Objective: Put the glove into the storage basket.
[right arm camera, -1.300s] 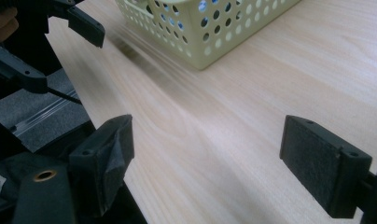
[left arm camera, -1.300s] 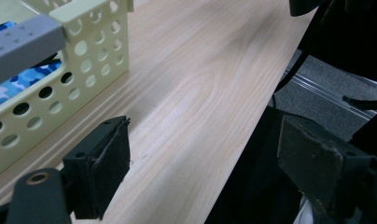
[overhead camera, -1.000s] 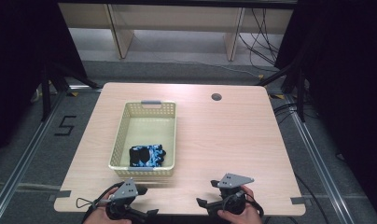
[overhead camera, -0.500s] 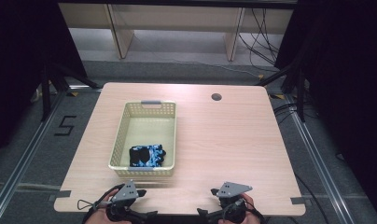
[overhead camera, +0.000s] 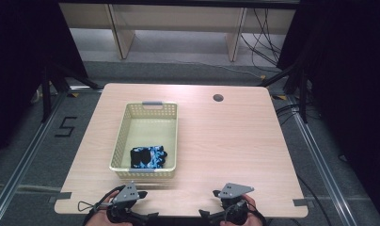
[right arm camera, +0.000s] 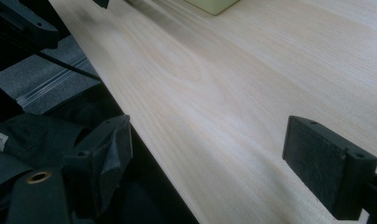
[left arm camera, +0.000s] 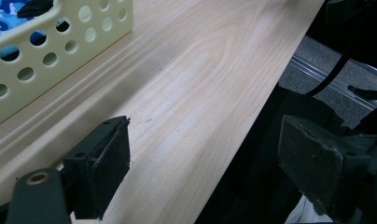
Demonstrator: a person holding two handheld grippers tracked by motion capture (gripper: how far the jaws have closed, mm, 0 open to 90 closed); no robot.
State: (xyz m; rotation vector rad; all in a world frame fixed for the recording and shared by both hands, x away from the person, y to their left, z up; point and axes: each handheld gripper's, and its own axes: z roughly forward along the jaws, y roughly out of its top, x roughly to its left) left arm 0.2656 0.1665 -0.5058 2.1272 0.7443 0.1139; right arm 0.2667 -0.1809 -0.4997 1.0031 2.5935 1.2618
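Note:
A pale yellow perforated basket (overhead camera: 120,141) stands on the left half of the wooden table (overhead camera: 225,141). Inside it, at the near end, lies a blue and black patterned glove (overhead camera: 148,157); through the basket wall (left arm camera: 46,42) its blue cloth (left arm camera: 7,14) shows. My left gripper (overhead camera: 127,200) is held at the table's near edge, in front of the basket, open and empty (left arm camera: 203,163). My right gripper (overhead camera: 233,197) is at the near edge further right, also open with nothing between its jaws (right arm camera: 210,158).
A round cable hole (overhead camera: 218,98) lies near the table's far edge. The basket's corner (right arm camera: 212,4) shows at the top of the right gripper view. Beyond the table are grey floor, a floor rail (overhead camera: 320,155) and cables (overhead camera: 258,28).
Both grippers have drawn back toward the near edge of the table, the right one more than the left. The basket and glove have not moved.

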